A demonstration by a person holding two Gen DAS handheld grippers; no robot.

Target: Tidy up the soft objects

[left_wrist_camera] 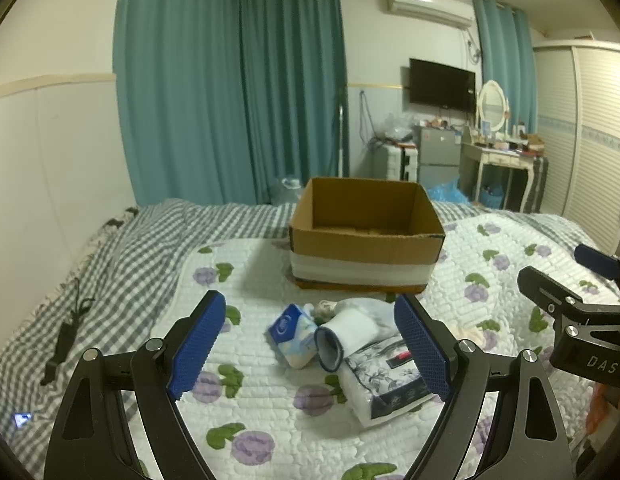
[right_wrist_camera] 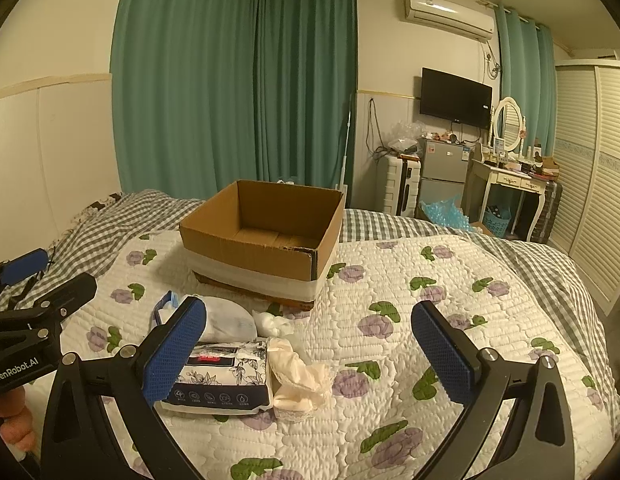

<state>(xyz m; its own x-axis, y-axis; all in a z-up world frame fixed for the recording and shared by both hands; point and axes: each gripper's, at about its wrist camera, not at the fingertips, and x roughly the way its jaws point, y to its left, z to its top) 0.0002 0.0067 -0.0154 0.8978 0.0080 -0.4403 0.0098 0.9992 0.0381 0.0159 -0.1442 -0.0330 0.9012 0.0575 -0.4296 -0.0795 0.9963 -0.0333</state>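
An open empty cardboard box (left_wrist_camera: pixel 366 236) (right_wrist_camera: pixel 265 240) stands on the floral quilt. In front of it lies a pile of soft things: a blue tissue pack (left_wrist_camera: pixel 291 336), a white sock with a blue cuff (left_wrist_camera: pixel 346 338), a floral tissue pack (left_wrist_camera: pixel 390 384) (right_wrist_camera: pixel 217 380), a cream cloth (right_wrist_camera: pixel 299 376), a white pouch (right_wrist_camera: pixel 225 320) and a cotton wad (right_wrist_camera: pixel 271 322). My left gripper (left_wrist_camera: pixel 310 344) is open above the pile and holds nothing. My right gripper (right_wrist_camera: pixel 310 356) is open over the cream cloth and holds nothing.
The floral quilt (right_wrist_camera: pixel 430 300) lies on a grey checked sheet (left_wrist_camera: pixel 121 264). A black cable (left_wrist_camera: pixel 65 336) lies at the bed's left edge. A wall runs along the left. Beyond the bed stand a suitcase (right_wrist_camera: pixel 398 184), a fridge (right_wrist_camera: pixel 442 172) and a dresser (right_wrist_camera: pixel 506 184).
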